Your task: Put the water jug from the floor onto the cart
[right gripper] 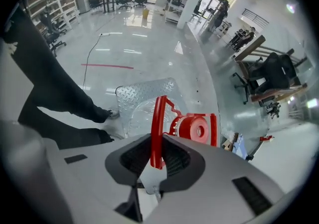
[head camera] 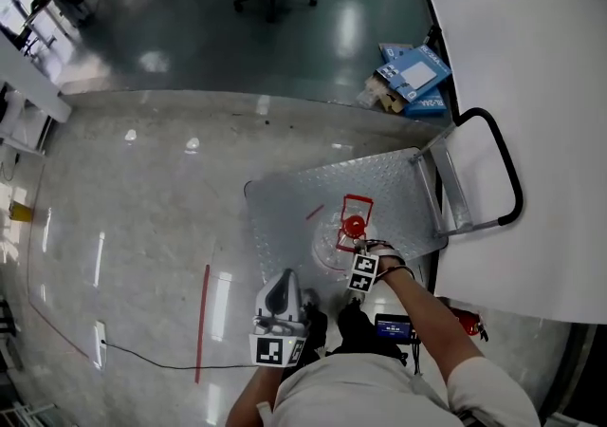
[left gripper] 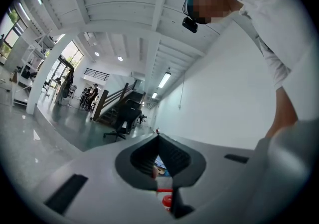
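One water jug (head camera: pixel 334 243) – clear, w/ a red cap (head camera: pixel 353 224) – stood upright on the cart (head camera: pixel 294 193), on the diamond-plate deck toward the edge nearest the person. Its red handle (head camera: pixel 356 205) rose from the neck. The right gripper (head camera: pixel 359 250), pointing steeply down, had its jaws narrow on that handle — in the right gripper view the pads lay against both sides of the strip. The left gripper (head camera: pixel 283 281) hung approx. level just off the deck's near edge, jaws together at the tips w/ nothing between. The cart's black push bar (head camera: pixel 503 164) lay against the white wall (head camera: pixel 531 55). Blue boxes (head camera: pixel 414 76) sat on the floor beyond the cart.
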A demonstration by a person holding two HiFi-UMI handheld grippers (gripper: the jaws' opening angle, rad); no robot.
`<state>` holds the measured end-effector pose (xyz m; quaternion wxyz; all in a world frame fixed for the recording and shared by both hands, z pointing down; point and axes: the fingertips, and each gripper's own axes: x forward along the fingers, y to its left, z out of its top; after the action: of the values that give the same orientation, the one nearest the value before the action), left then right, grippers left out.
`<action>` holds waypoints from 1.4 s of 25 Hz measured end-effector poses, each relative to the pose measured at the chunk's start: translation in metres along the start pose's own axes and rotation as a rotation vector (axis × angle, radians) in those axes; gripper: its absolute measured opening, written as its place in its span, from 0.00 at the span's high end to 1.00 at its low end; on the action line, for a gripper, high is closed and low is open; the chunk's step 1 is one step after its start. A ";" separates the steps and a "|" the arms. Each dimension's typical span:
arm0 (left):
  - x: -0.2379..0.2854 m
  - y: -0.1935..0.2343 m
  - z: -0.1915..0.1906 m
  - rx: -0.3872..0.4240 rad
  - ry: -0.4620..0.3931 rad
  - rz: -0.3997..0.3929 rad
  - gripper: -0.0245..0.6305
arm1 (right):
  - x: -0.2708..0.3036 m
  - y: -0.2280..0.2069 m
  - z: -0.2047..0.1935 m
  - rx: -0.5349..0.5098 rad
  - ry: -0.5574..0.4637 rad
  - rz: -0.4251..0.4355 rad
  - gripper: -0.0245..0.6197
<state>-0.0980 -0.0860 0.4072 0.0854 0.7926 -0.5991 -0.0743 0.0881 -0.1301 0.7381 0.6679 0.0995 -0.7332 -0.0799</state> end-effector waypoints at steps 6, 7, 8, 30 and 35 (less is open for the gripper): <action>0.009 0.012 -0.010 0.005 0.023 0.048 0.96 | 0.021 0.023 0.001 -0.138 -0.012 -0.029 0.86; 0.009 0.014 -0.012 0.004 0.027 0.056 0.96 | 0.022 0.029 0.001 -0.155 -0.021 -0.036 0.86; 0.010 0.015 -0.013 0.001 0.029 0.064 0.96 | 0.023 0.035 0.001 -0.172 -0.030 -0.039 0.86; 0.016 -0.020 -0.036 -0.018 0.052 0.083 0.96 | 0.030 0.098 -0.038 -0.287 -0.048 -0.062 0.86; 0.015 -0.024 -0.033 -0.017 0.048 0.078 0.96 | 0.022 0.103 -0.041 -0.272 -0.054 -0.009 0.81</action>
<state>-0.0638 -0.0921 0.4340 0.1091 0.7694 -0.6268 -0.0568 0.1229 -0.0351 0.7885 0.6550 0.0091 -0.7329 -0.1839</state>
